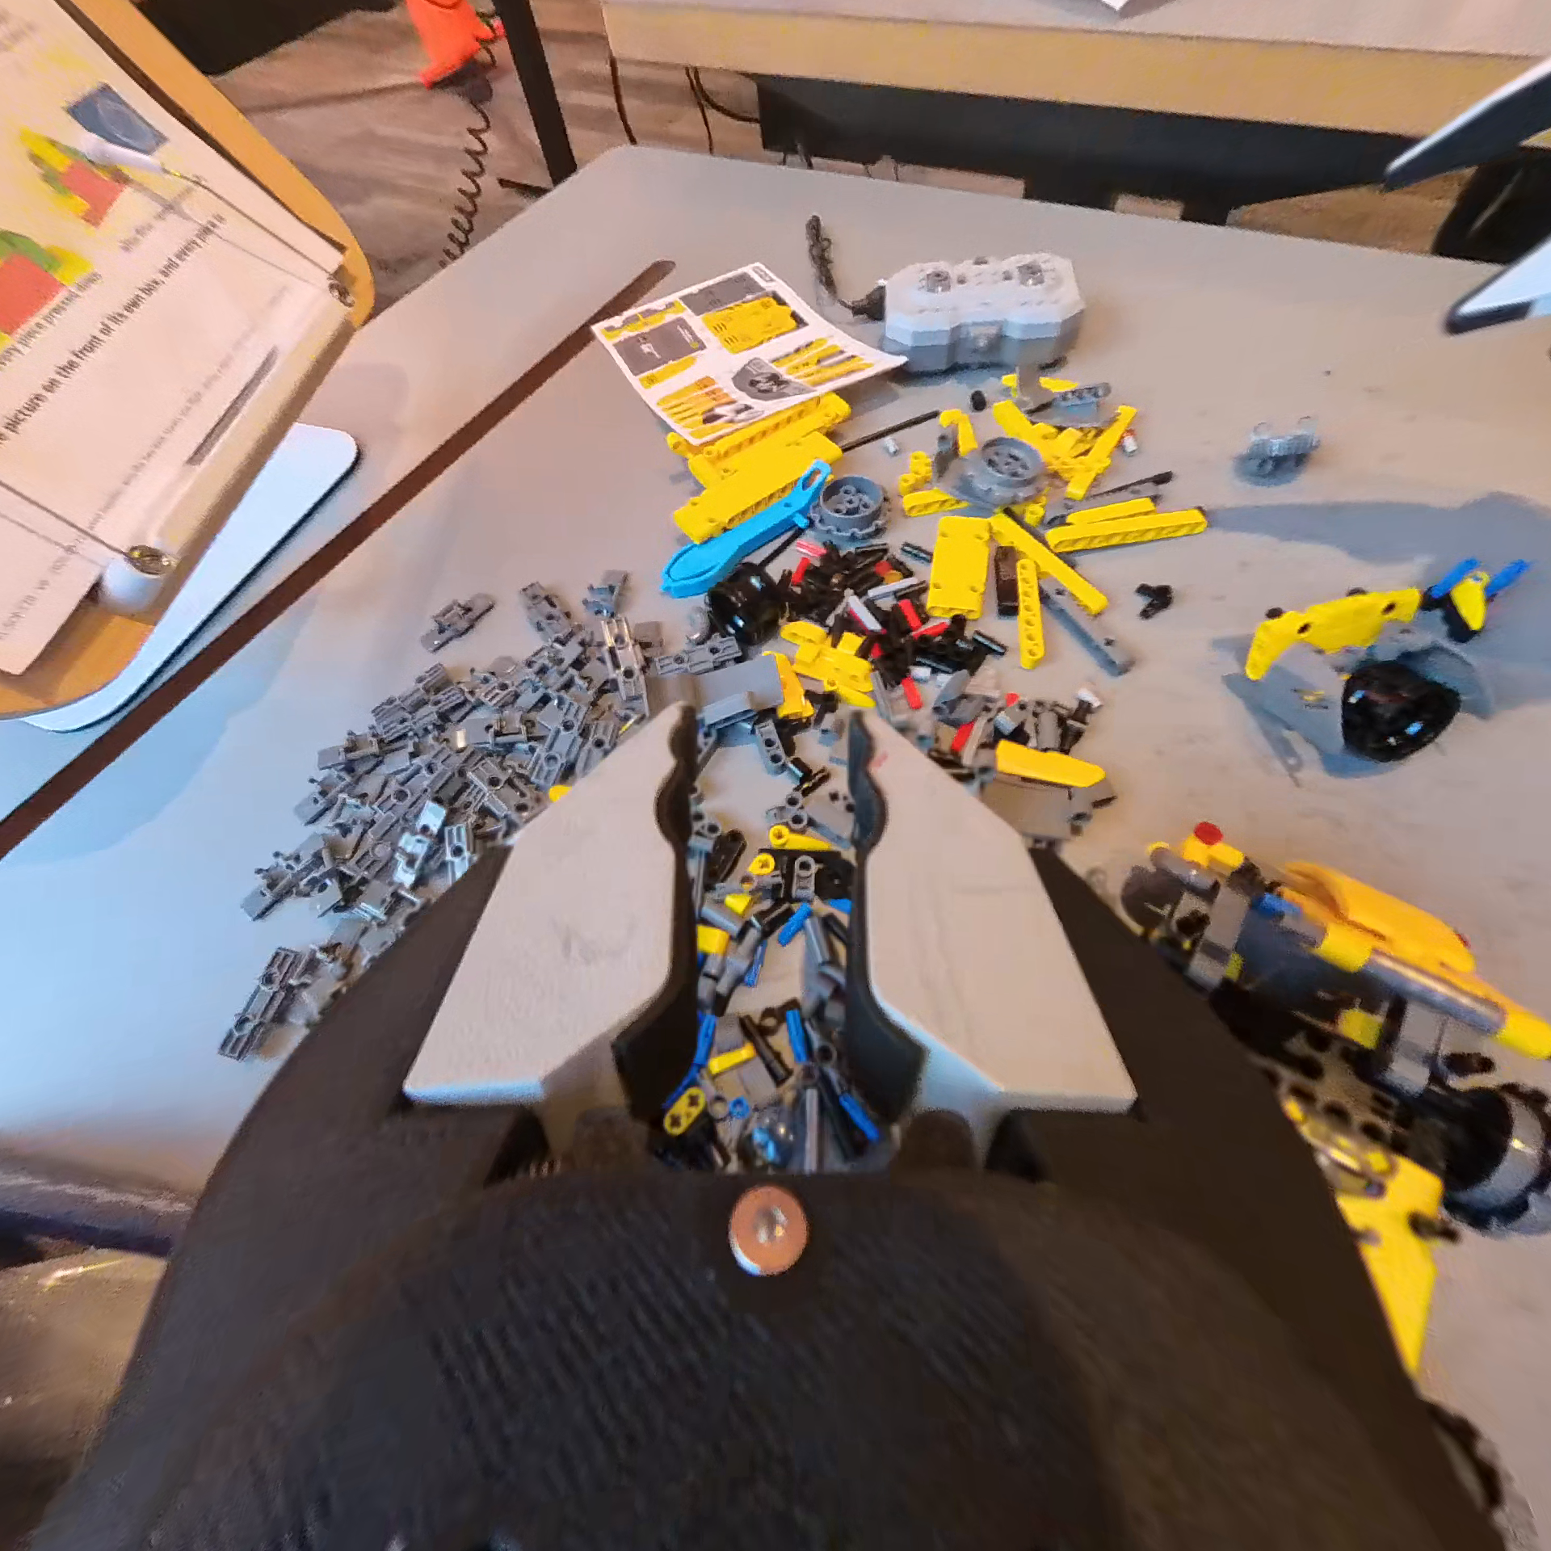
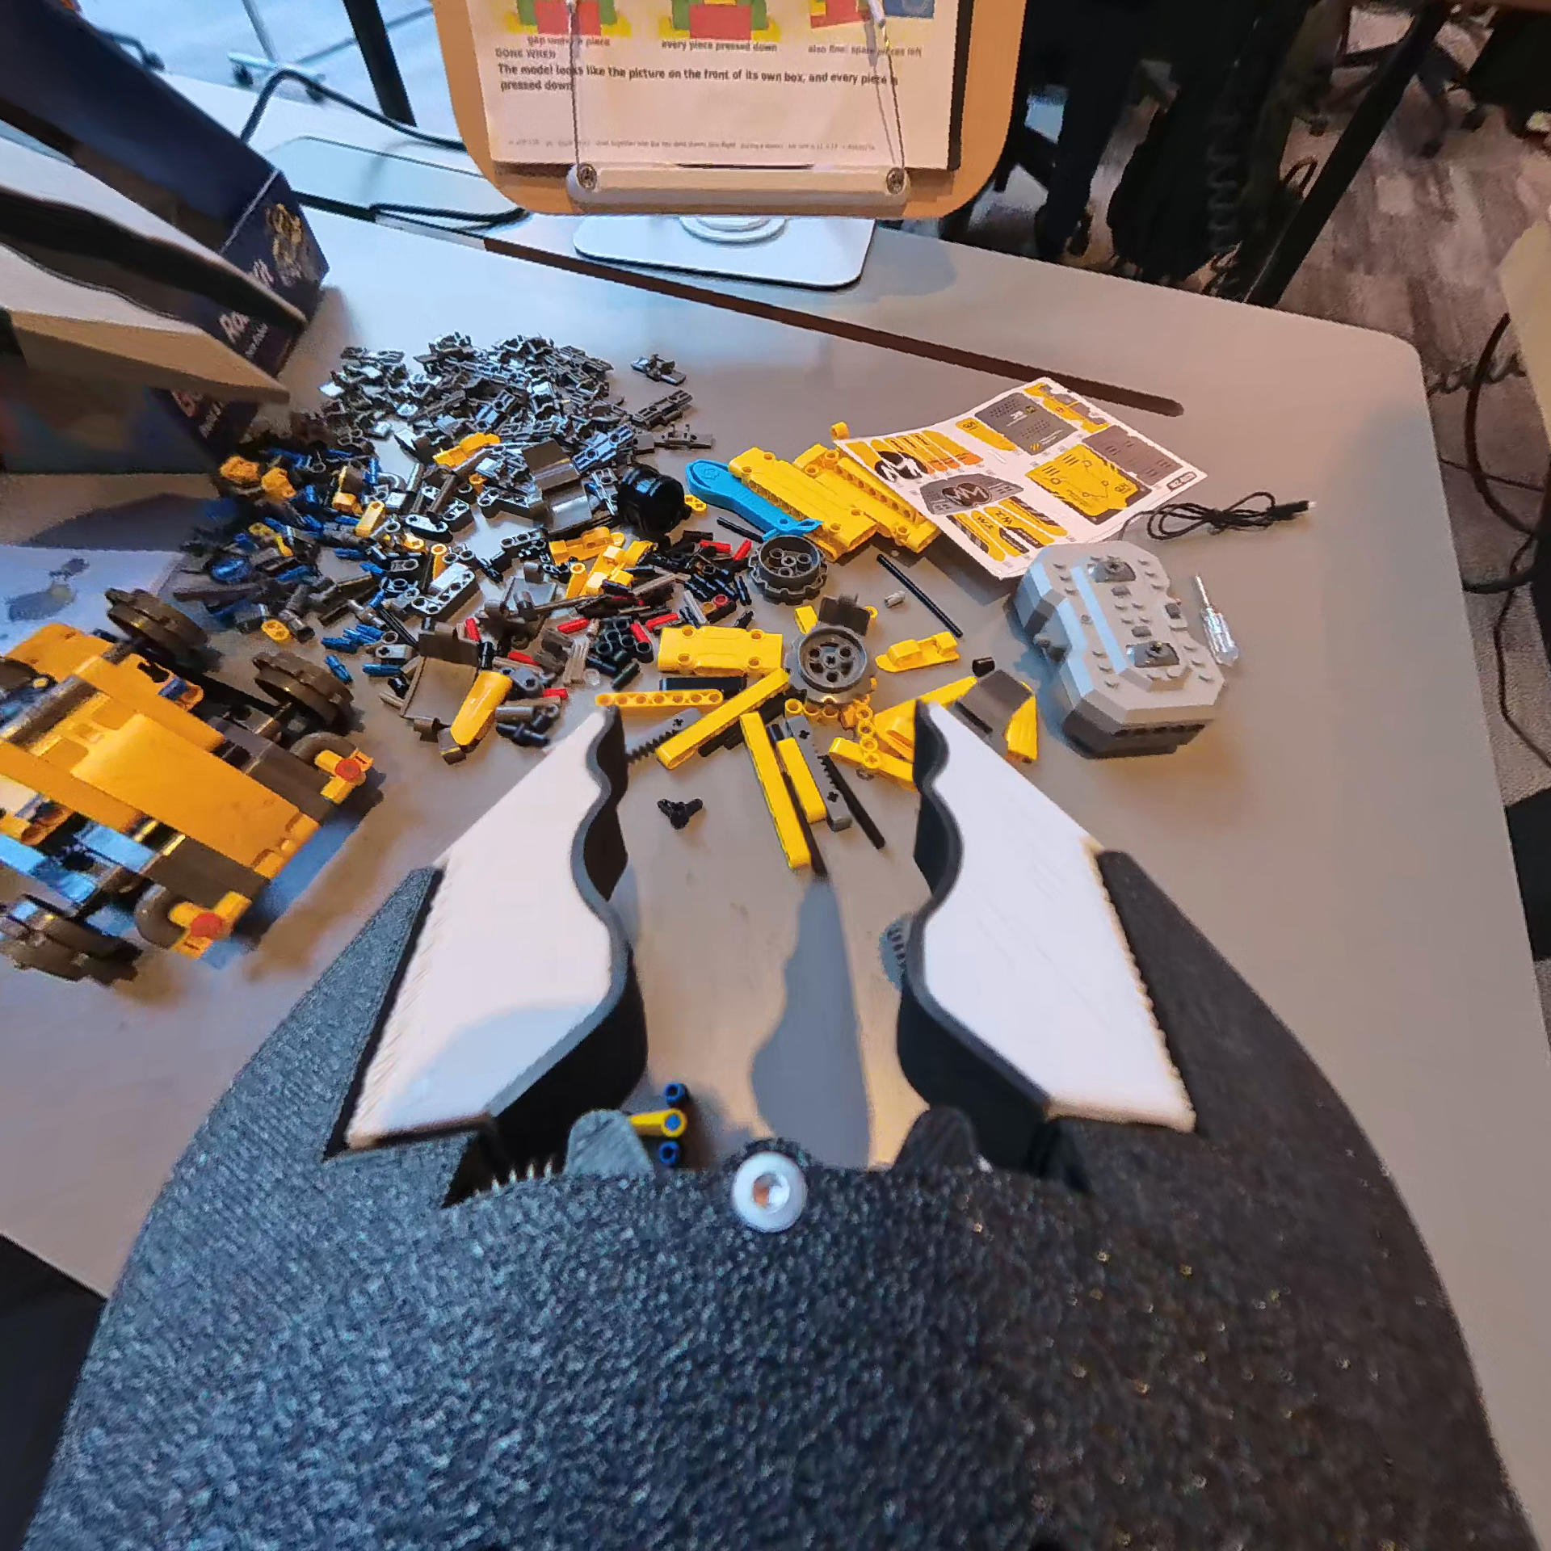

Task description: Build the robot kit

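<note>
My left gripper (image 1: pixel 768 730) is open and empty, hovering over a heap of small blue, black, grey and yellow pins and connectors (image 1: pixel 772 948). A pile of grey track links (image 1: pixel 436 772) lies to its left. A partly built yellow and black vehicle (image 1: pixel 1326 999) sits to its right; it also shows in the right wrist view (image 2: pixel 143 780). My right gripper (image 2: pixel 768 722) is open and empty, above yellow beams and a black toothed rack (image 2: pixel 789 772). A small black pin (image 2: pixel 678 811) lies between its fingers. A few small blue and yellow pins (image 2: pixel 669 1123) lie near its base.
A grey battery box (image 2: pixel 1120 646) and a sticker sheet (image 2: pixel 1020 474) lie at the far right on the grey table (image 2: pixel 1309 839). A blue lever tool (image 2: pixel 738 495), grey wheels (image 2: pixel 827 659) and a black tyre (image 2: pixel 650 499) lie among the parts. A stand with an instruction sheet (image 2: pixel 722 101) and a dark box (image 2: pixel 168 252) stand behind.
</note>
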`<action>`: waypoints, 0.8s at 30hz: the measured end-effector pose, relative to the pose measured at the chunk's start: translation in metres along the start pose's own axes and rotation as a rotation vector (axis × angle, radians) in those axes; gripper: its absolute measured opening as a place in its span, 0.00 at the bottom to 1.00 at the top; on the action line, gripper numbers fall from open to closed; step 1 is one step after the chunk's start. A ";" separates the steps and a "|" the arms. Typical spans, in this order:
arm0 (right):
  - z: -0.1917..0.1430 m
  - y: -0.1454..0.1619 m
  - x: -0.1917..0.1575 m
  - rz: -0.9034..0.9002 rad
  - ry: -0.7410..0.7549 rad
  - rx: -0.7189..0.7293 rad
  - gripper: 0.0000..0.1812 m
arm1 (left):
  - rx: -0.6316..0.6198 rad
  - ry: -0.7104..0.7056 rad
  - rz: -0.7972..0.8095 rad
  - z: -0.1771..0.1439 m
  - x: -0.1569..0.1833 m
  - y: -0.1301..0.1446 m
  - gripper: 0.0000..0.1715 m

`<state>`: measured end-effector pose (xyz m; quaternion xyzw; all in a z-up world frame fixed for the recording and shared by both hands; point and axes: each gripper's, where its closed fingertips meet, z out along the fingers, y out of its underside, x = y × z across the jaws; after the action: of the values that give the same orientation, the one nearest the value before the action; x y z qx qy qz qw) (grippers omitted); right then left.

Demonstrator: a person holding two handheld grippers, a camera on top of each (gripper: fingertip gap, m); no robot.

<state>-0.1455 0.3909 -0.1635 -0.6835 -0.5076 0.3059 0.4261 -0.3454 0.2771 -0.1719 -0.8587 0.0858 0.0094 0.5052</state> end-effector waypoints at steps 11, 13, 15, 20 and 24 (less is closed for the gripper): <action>-0.014 0.026 0.007 0.069 -0.090 0.038 0.38 | -0.178 0.194 0.025 0.020 0.022 0.041 0.05; -0.014 0.028 0.004 0.071 -0.131 0.030 0.38 | -0.164 0.244 0.002 0.026 0.030 0.033 0.06; -0.010 0.032 0.003 0.046 -0.152 -0.013 0.37 | -0.193 0.289 0.017 0.033 0.040 0.024 0.08; 0.008 0.033 0.004 -0.016 -0.158 -0.111 0.32 | -0.317 0.232 0.215 0.058 0.036 0.004 0.12; 0.027 0.028 -0.008 -0.088 -0.209 -0.179 0.26 | -0.411 0.199 0.228 0.067 0.021 -0.002 0.12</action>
<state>-0.1591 0.3871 -0.2005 -0.6603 -0.6039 0.3102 0.3212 -0.3194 0.3332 -0.2051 -0.9248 0.2277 -0.0009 0.3048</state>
